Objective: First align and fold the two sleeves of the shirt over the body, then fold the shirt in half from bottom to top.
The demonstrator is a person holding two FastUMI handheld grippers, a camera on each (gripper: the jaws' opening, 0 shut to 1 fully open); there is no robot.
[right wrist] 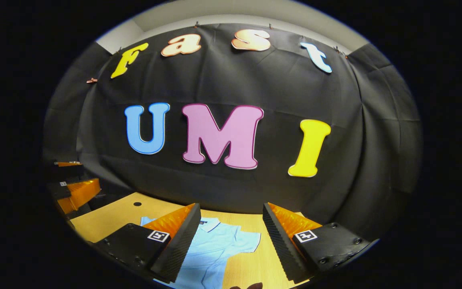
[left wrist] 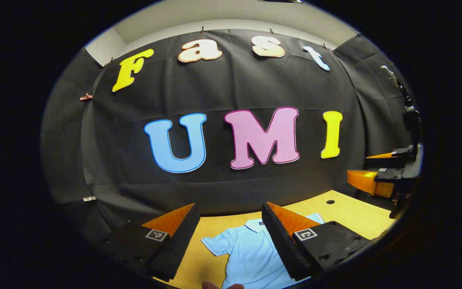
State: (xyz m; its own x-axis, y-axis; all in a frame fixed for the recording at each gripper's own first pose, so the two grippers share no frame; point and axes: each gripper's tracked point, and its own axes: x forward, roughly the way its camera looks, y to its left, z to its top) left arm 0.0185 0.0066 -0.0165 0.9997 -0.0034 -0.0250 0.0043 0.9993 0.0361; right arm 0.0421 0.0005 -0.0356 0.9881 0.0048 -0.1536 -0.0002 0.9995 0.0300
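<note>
Both grippers, left (left wrist: 231,237) and right (right wrist: 231,237), hang wide open, empty, above one pale blue shirt (left wrist: 251,257) lying flat on the table (left wrist: 351,216).

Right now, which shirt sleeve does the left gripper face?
The sleeve left of the collar, seen between the left gripper's open fingers. The other sleeve lies right of the collar, ahead of the right gripper.

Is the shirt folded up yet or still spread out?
Spread out. The shirt lies flat on the table, a sleeve sticking out sideways, collar showing. Its bottom is out of sight.
</note>
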